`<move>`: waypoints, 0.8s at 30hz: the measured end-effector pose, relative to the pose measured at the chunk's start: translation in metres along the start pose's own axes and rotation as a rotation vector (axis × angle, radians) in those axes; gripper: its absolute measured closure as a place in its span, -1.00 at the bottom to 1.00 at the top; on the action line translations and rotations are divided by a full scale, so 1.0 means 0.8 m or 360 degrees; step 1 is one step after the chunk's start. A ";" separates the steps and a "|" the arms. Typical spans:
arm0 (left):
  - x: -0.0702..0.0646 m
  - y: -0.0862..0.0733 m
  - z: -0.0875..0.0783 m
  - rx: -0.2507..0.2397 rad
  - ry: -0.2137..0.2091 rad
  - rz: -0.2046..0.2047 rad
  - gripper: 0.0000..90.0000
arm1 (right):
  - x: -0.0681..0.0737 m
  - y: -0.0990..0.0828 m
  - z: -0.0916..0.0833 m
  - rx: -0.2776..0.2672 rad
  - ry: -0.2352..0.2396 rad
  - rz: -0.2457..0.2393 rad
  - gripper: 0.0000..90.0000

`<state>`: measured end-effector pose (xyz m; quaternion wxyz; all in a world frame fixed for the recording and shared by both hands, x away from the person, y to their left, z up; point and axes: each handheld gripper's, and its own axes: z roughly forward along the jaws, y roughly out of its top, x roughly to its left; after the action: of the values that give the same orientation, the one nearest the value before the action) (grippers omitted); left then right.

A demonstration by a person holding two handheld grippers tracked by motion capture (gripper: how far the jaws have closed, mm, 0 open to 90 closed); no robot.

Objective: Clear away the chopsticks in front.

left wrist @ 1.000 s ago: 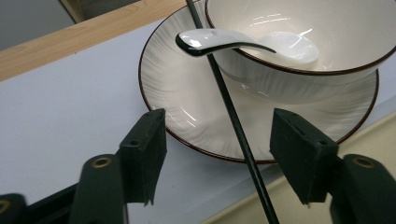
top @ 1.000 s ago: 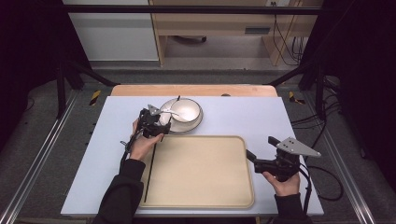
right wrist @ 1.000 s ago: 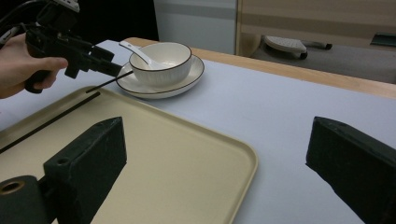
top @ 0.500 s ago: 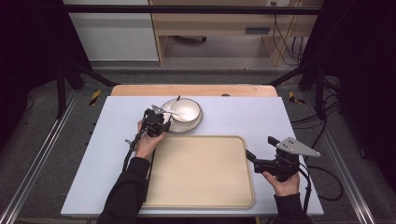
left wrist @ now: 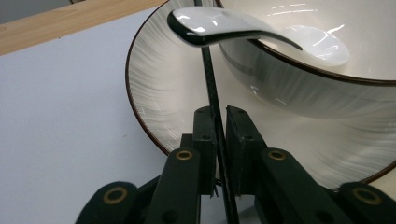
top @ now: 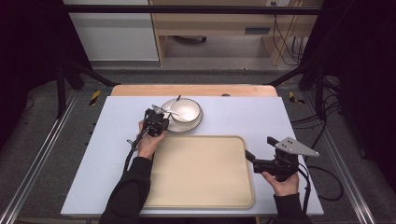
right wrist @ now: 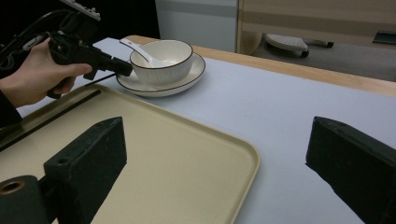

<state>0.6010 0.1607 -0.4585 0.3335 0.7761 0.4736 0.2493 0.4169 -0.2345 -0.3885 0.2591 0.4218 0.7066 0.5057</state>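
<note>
From above, left gripper at the white ribbed saucer. Between its just-closed jaws in the left gripper view, thin black chopstick, pinched. Ahead of right gripper, jaws wide, empty: beige plastic tray. Lift straight; avoid the white ceramic spoon.

Pale blue worktop mid-frame, beige tray at lower centre, white dark-rimmed plate bearing a bowl just above the tray
</note>
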 end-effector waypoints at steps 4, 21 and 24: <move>0.000 0.000 0.000 -0.0004 0.0009 -0.0024 0.88 | 0.000 0.000 0.000 0.0000 0.0000 0.0000 -0.88; 0.008 -0.008 -0.031 -0.0081 0.0079 -0.0135 0.89 | 0.001 0.000 0.000 -0.0001 0.0000 -0.0007 -0.88; 0.013 -0.012 -0.040 -0.0096 0.0088 -0.0176 0.89 | 0.000 0.000 -0.001 -0.0006 -0.0001 -0.0005 -0.88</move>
<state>0.5775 0.1819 -0.4444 0.3568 0.7312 0.5170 0.2661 0.4163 -0.2347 -0.3880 0.2608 0.4203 0.7063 0.5064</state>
